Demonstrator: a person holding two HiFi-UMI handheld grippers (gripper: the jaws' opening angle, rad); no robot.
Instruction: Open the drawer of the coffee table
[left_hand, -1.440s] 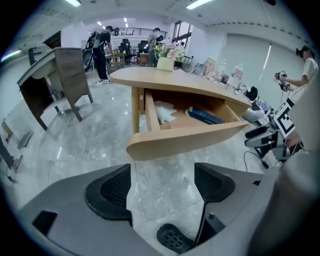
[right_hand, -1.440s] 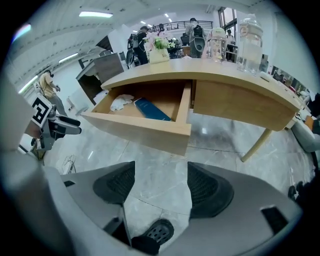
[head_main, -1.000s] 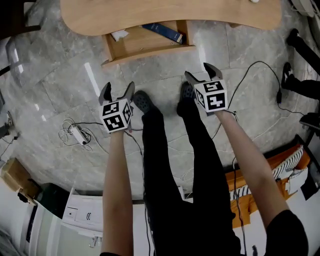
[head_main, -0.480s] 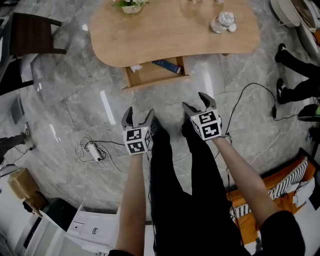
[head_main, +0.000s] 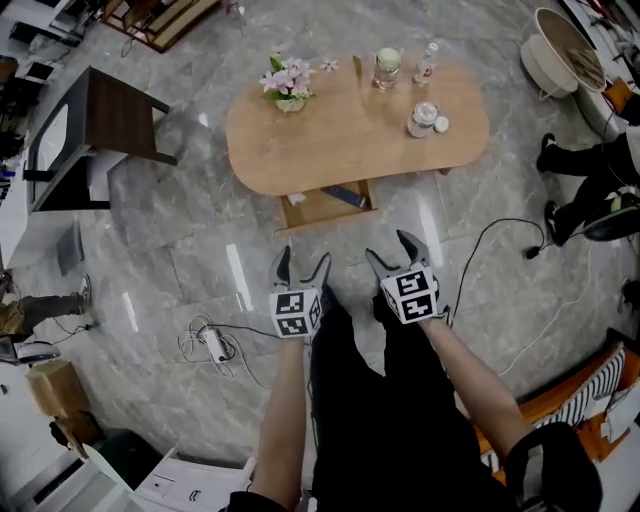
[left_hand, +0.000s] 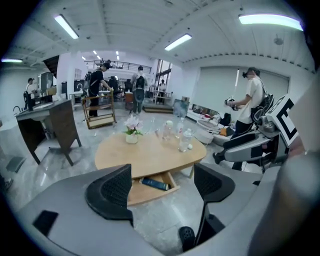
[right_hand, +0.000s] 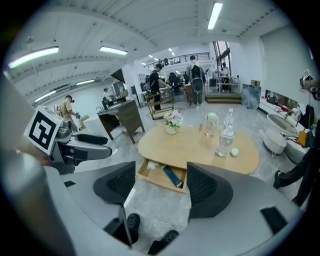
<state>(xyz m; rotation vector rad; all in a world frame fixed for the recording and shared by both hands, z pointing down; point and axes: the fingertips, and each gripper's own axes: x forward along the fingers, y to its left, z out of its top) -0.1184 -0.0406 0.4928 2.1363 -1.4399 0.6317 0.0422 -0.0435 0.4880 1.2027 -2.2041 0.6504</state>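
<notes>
The oval wooden coffee table (head_main: 340, 135) stands ahead of me, and its drawer (head_main: 325, 207) is pulled out toward me with a dark blue book (head_main: 345, 197) and a white scrap inside. The same open drawer (left_hand: 150, 187) shows between the jaws in the left gripper view, and the drawer (right_hand: 159, 175) again in the right gripper view. My left gripper (head_main: 301, 268) and right gripper (head_main: 395, 251) hang side by side well short of the drawer, both open and empty.
On the tabletop stand a flower pot (head_main: 288, 85), a jar (head_main: 387, 66) and two bottles. A dark chair (head_main: 105, 125) is at the left, a white power strip (head_main: 214, 345) with cables lies on the floor, and a person's legs (head_main: 580, 170) are at the right.
The head view has pulled back and up, so the whole table now shows. Both grippers have kept their open jaws and drawn slightly closer together, farther from the drawer.
</notes>
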